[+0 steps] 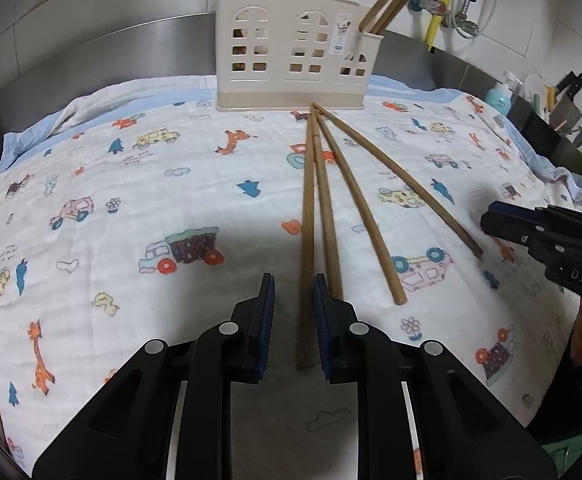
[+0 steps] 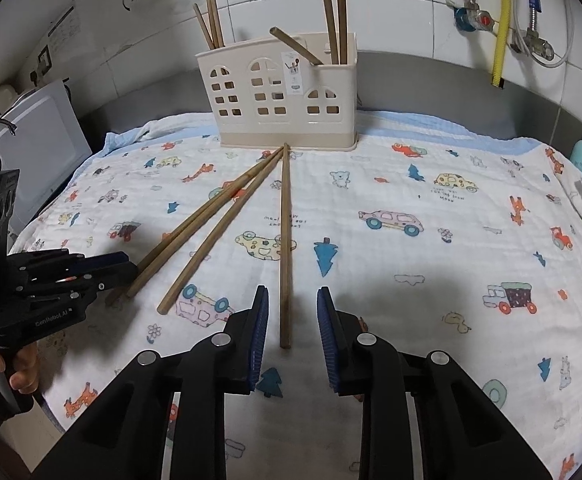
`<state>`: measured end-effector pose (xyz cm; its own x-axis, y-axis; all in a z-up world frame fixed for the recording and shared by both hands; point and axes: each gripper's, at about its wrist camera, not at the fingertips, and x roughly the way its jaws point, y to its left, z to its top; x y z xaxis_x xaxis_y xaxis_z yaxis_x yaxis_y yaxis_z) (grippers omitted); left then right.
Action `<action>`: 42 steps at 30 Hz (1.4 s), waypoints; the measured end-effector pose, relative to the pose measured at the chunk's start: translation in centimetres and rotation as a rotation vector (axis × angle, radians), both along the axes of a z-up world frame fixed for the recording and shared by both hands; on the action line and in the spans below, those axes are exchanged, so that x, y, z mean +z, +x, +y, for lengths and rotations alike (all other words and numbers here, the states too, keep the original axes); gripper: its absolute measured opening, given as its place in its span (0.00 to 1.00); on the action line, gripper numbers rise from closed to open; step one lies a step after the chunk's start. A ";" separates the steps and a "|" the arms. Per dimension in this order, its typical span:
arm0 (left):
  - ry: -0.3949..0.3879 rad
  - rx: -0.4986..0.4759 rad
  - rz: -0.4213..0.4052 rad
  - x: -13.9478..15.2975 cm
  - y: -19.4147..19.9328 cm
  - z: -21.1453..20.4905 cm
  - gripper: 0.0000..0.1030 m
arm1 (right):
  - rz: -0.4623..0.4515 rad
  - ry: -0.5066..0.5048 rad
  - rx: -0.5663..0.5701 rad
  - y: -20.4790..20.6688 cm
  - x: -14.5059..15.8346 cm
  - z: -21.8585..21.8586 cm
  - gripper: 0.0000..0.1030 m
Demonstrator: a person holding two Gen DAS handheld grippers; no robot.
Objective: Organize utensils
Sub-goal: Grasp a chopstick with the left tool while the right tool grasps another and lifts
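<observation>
I bring both grippers low over the printed cloth: the left gripper straddles the leftmost chopstick, the right gripper the rightmost chopstick, jaws slightly parted, unclamped, each stick pointing lengthwise toward the cream holder.

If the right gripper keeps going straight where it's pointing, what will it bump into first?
Probably the lone chopstick lying between the right gripper's open fingers on the printed cloth. Depth is hard to judge.
</observation>
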<state>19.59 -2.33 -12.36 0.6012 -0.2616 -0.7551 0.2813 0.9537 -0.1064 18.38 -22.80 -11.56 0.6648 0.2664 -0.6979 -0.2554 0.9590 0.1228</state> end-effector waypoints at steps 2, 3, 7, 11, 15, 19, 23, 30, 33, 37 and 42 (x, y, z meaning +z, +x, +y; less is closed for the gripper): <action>0.005 0.008 -0.002 0.0 0.2 0.1 0.19 | 0.005 -0.003 0.000 0.2 -0.2 0.1 0.23; 0.005 0.009 0.000 0.0 0.3 0.2 0.19 | 0.010 -0.001 0.003 0.4 -0.4 0.2 0.23; -0.007 0.002 0.003 0.0 0.4 0.0 0.19 | 0.027 -0.010 0.012 1.0 -1.0 0.7 0.19; 0.011 -0.015 -0.007 -0.3 0.1 -0.8 0.19 | 0.040 -0.014 0.017 1.4 -1.5 1.1 0.17; 0.010 -0.015 -0.010 -0.3 0.2 -0.9 0.19 | 0.051 -0.023 0.014 1.7 -2.0 1.3 0.14; 0.027 -0.014 -0.015 -0.3 0.4 -1.1 0.19 | 0.045 -0.026 0.008 1.8 -2.1 1.4 0.13; 0.052 -0.020 -0.016 -0.2 0.6 -1.5 0.18 | 0.024 -0.069 0.009 1.6 -2.2 1.9 0.09; 0.035 -0.007 0.013 -0.1 1.0 -0.9 0.07 | 0.023 -0.068 0.005 1.6 -2.0 1.8 0.06; 0.034 -0.012 0.014 -0.1 0.8 -1.0 0.07 | 0.009 -0.067 0.011 1.2 -1.3 1.8 0.06; 0.034 -0.022 0.008 0.1 0.4 -1.3 0.06 | -0.038 -0.069 0.013 0.2 0.6 1.5 0.06; 0.012 -0.016 -0.023 1.3 0.2 -0.9 0.06 | -0.115 -0.078 0.016 -0.8 4.1 1.0 0.06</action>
